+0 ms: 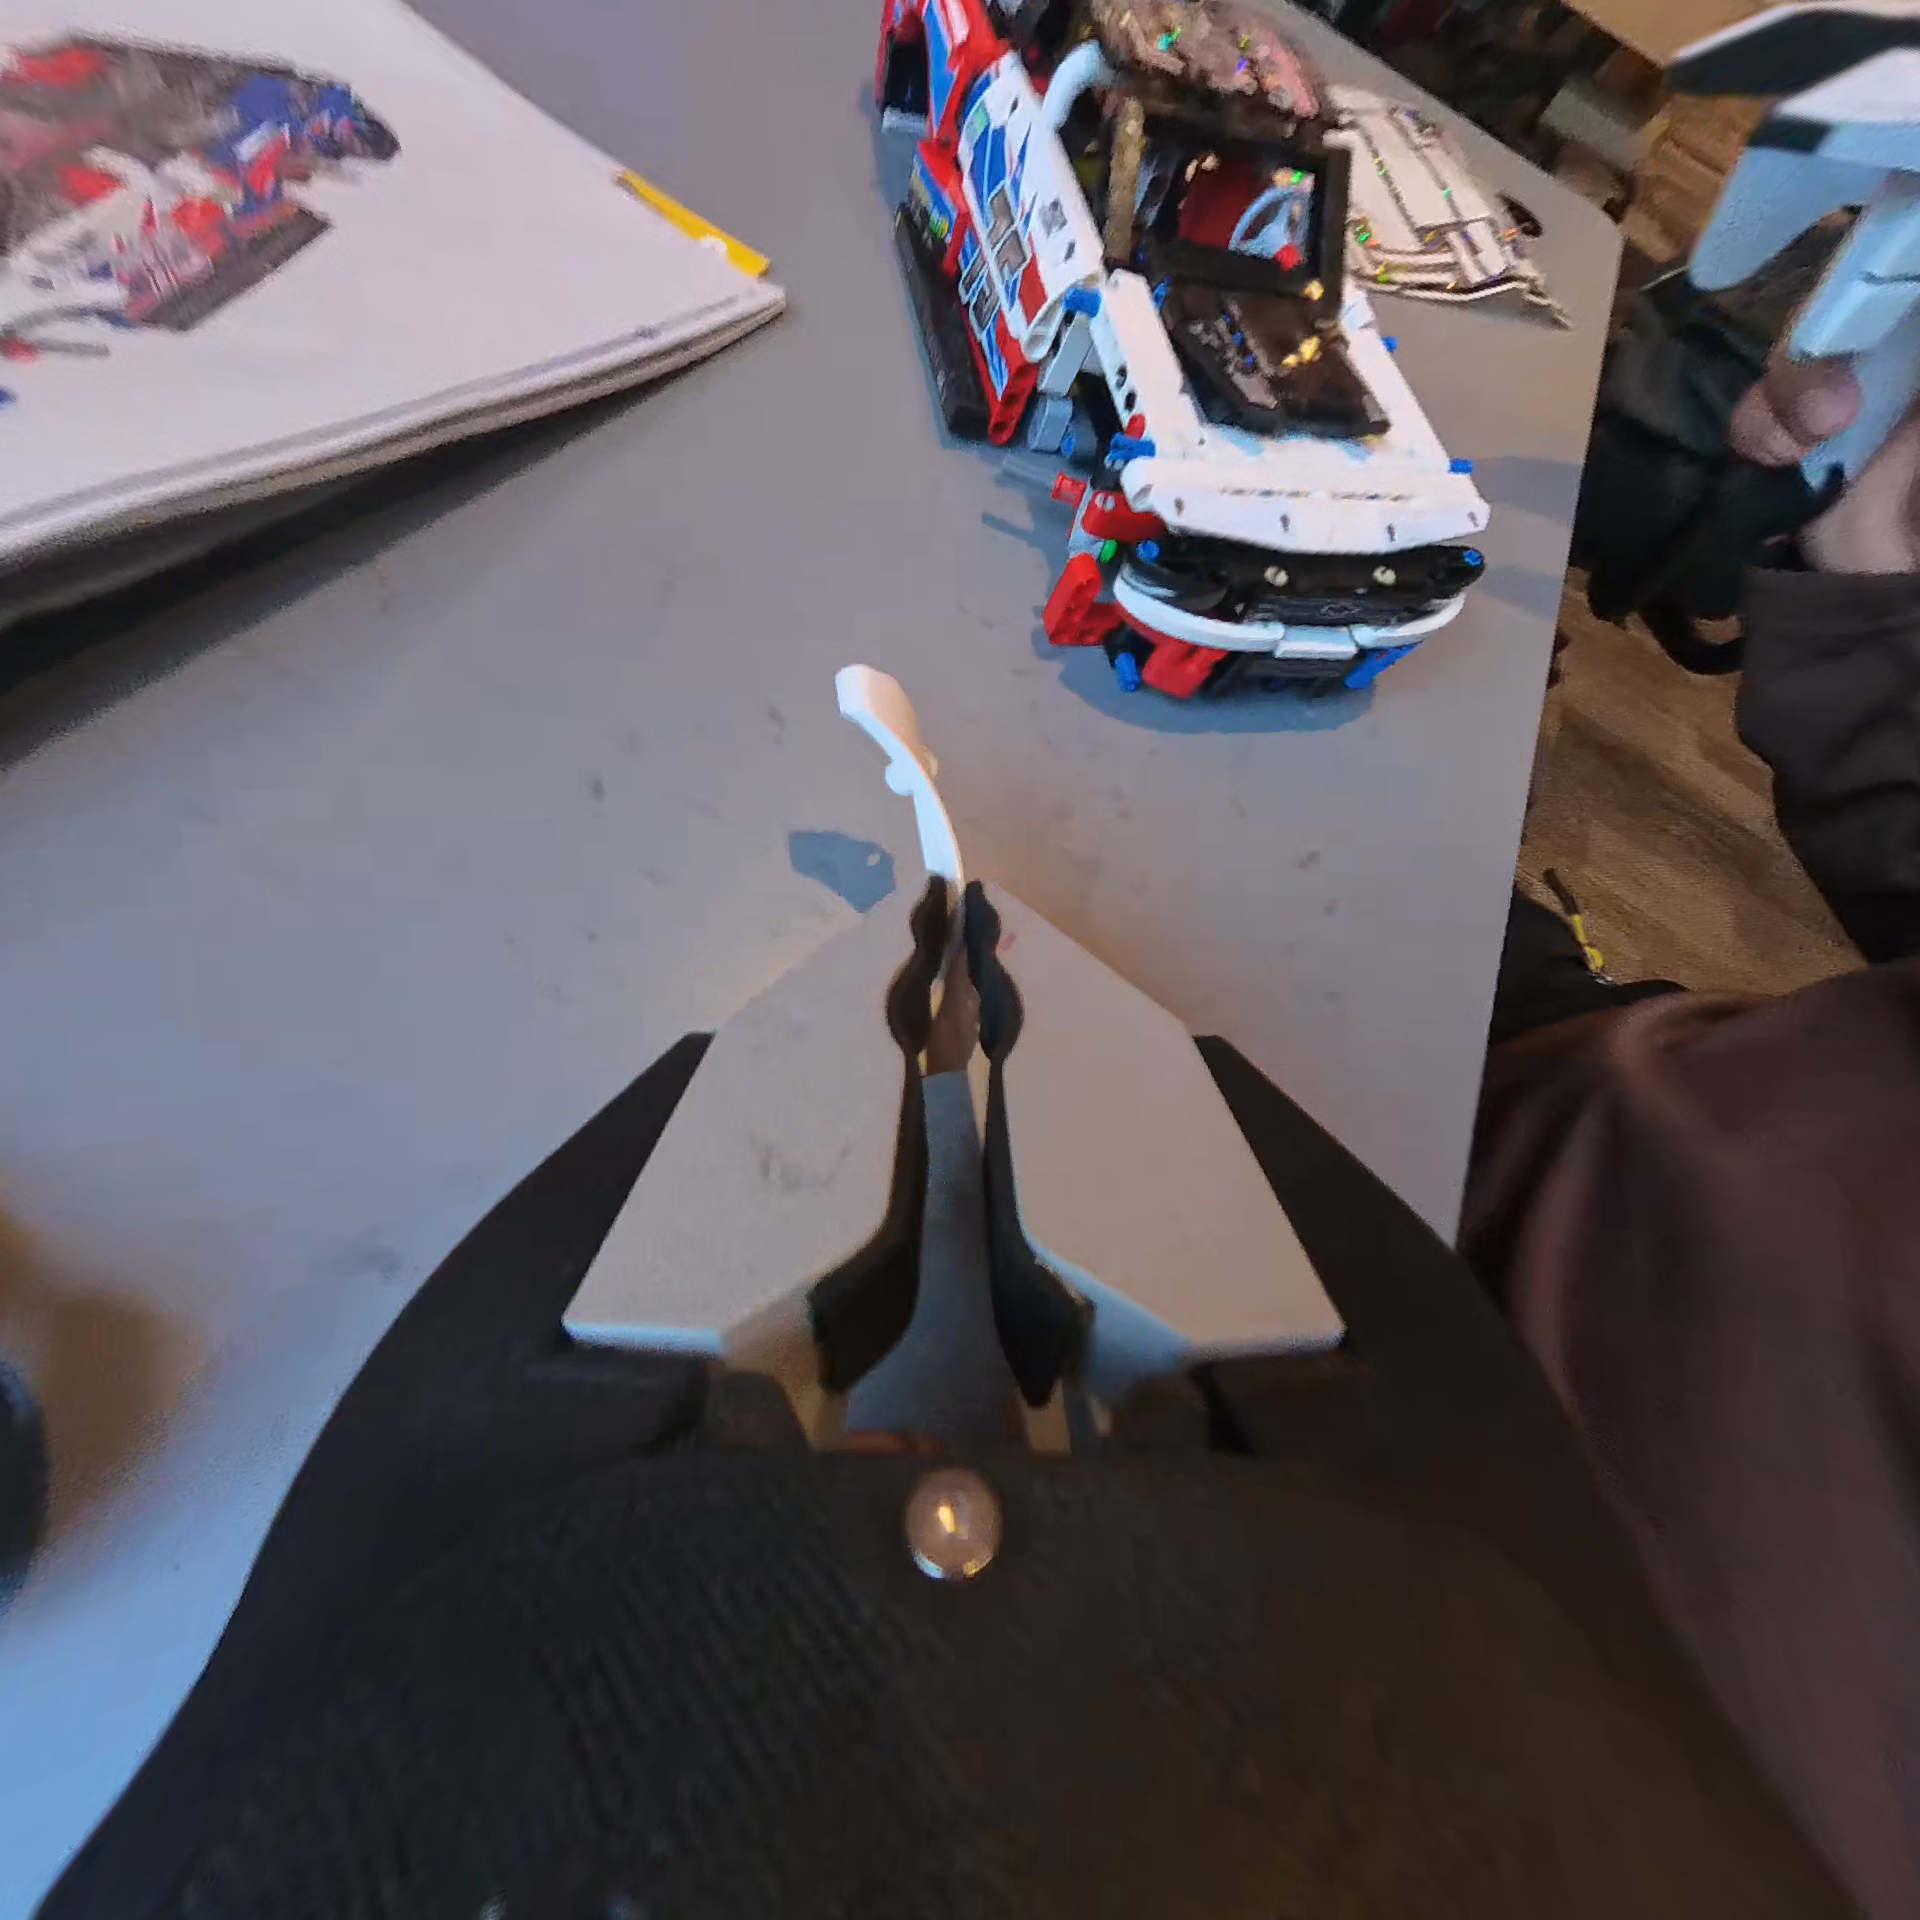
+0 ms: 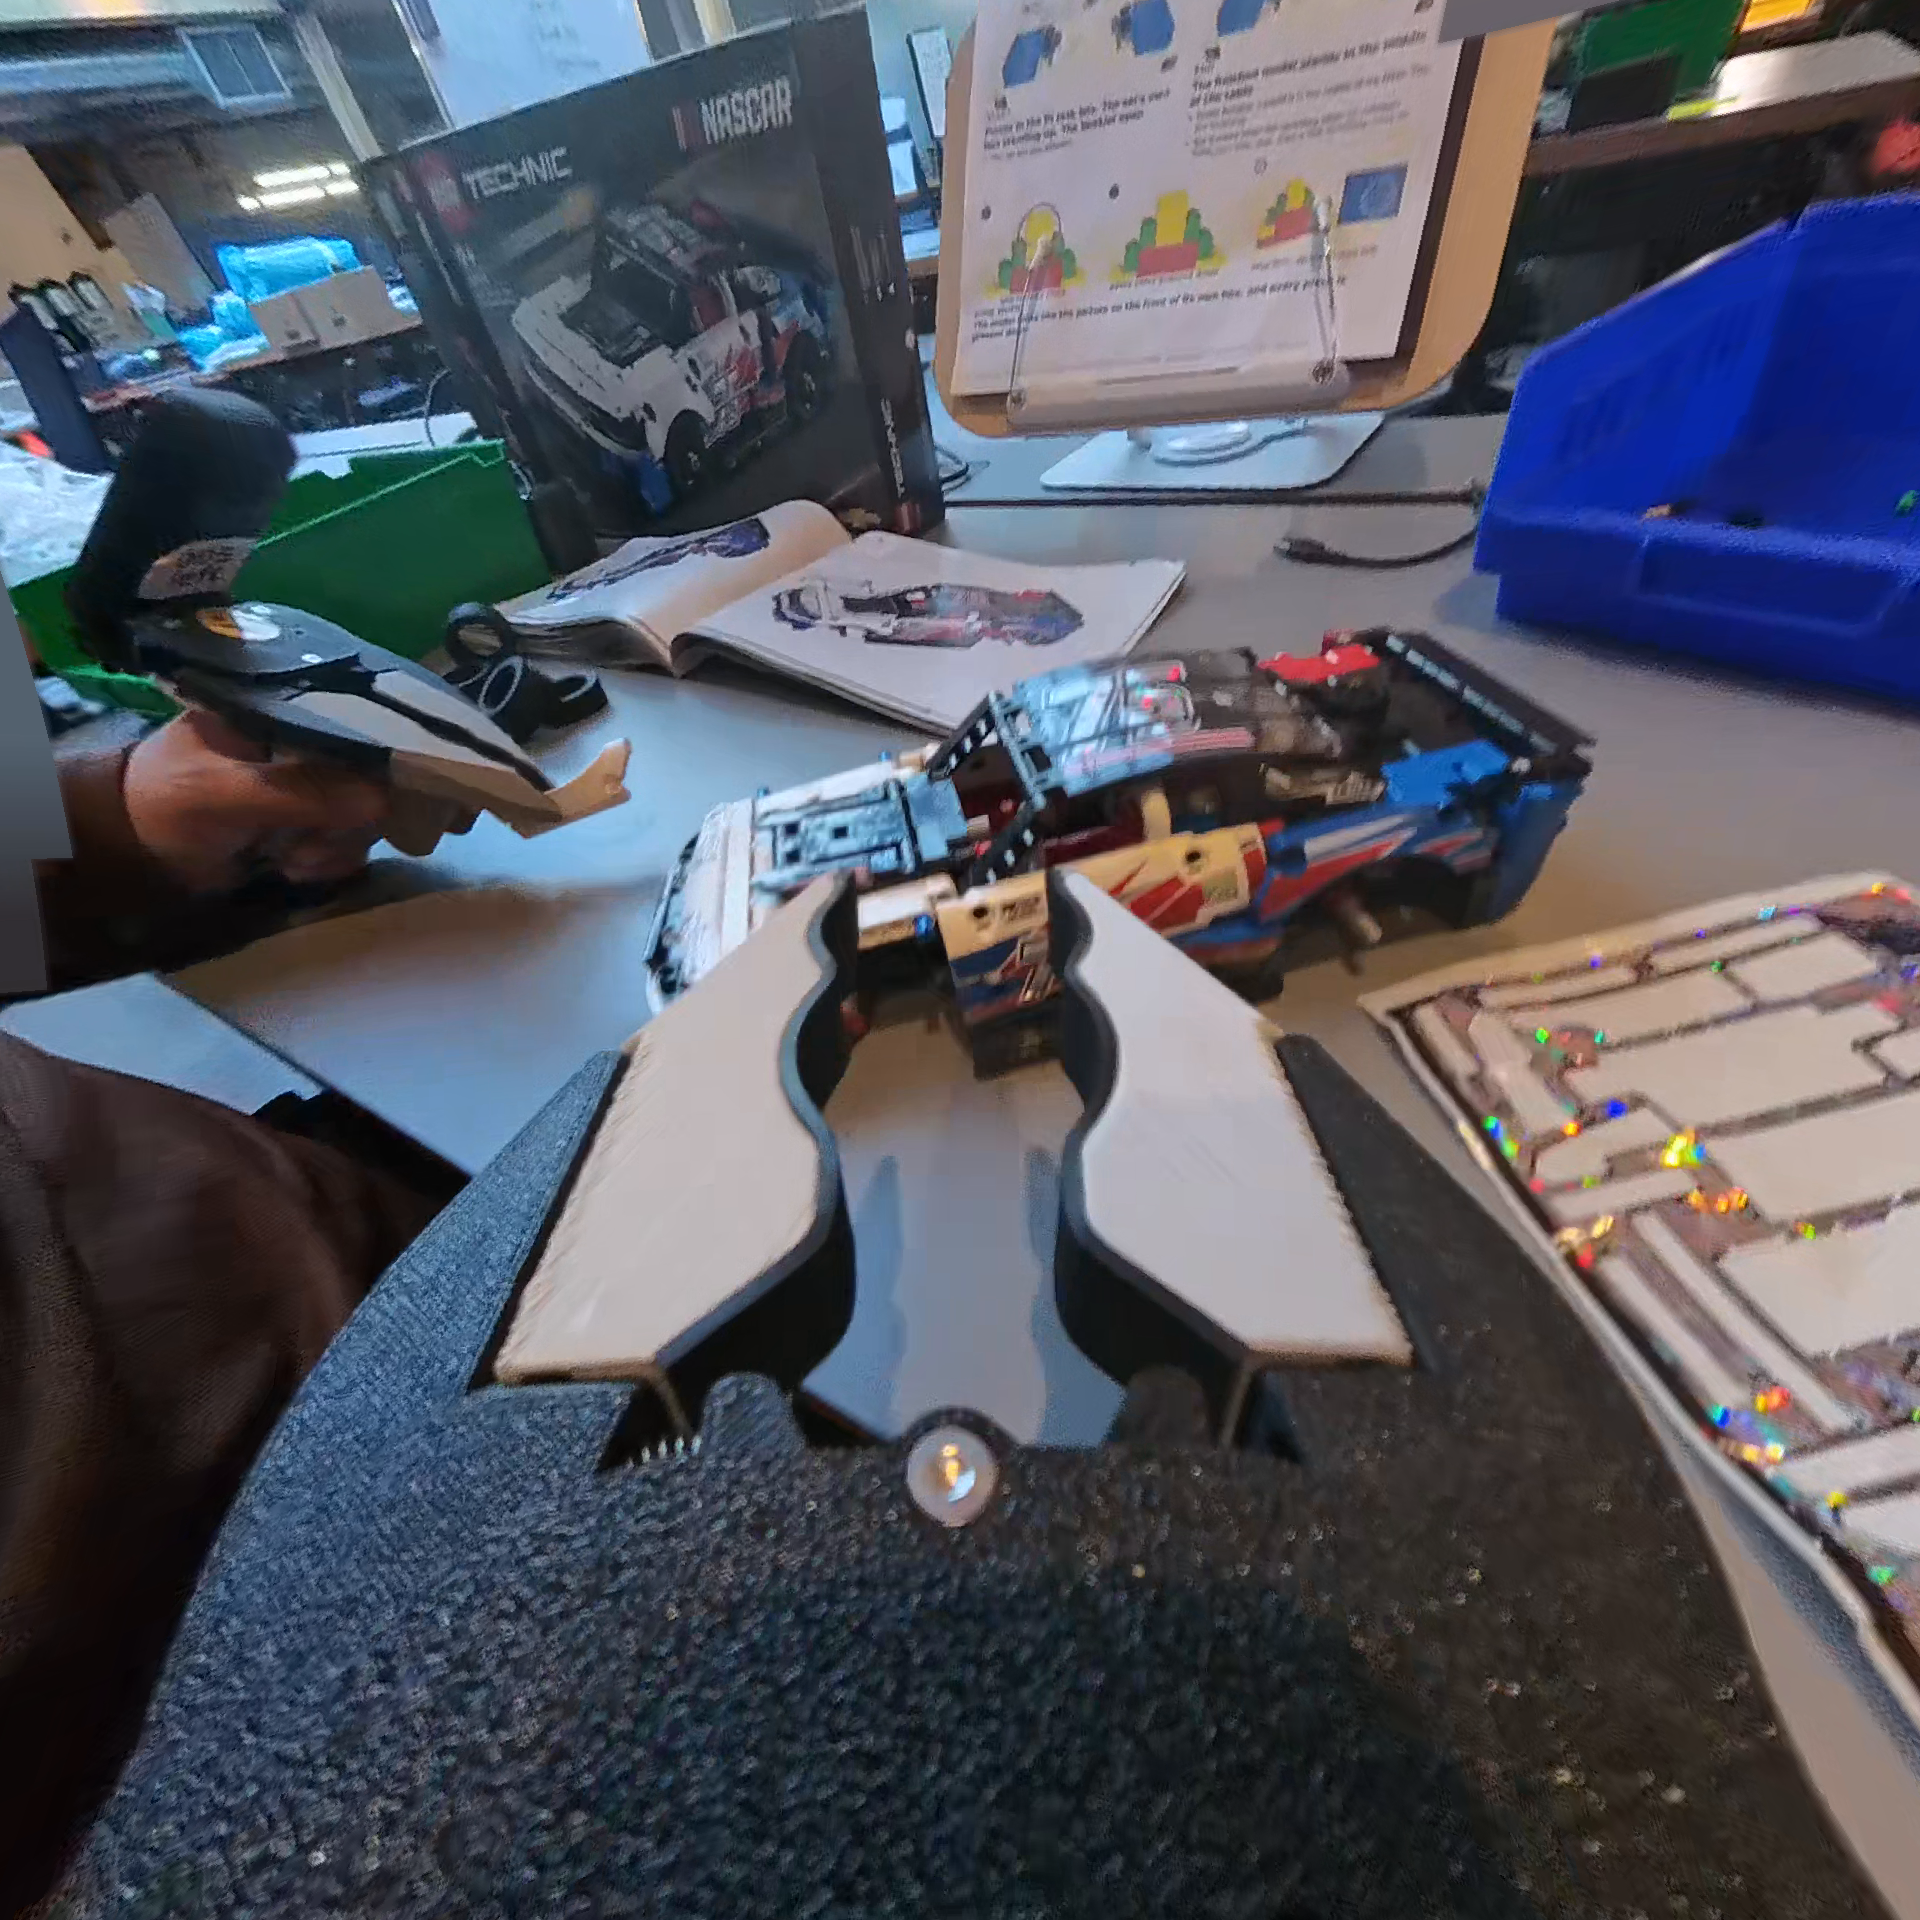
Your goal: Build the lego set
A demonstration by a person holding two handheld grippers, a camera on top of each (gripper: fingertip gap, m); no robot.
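My left gripper (image 1: pixel 951 899) is shut on the end of a curved white Lego panel piece (image 1: pixel 902 753) and holds it above the grey table (image 1: pixel 416 831). The right wrist view shows it too, at the left (image 2: pixel 540 805), with the piece (image 2: pixel 601 781) sticking out of its tips. The partly built white, red and blue race car (image 1: pixel 1195 416) stands farther off to the right. My right gripper (image 2: pixel 951 914) is open at the car's near side (image 2: pixel 1195 810). A door panel (image 2: pixel 997 935) stands between its fingers, with a gap on the left.
An open instruction booklet (image 2: pixel 883 613) lies behind the car and also shows in the left wrist view (image 1: pixel 364 312). A sticker sheet (image 2: pixel 1714 1143) lies at the right. The set's box (image 2: pixel 675 301), a blue bin (image 2: pixel 1714 447), a green bin (image 2: pixel 384 530) and black tyres (image 2: pixel 520 675) stand at the back. Spacing between my two grippers at the tips: around 25 centimeters.
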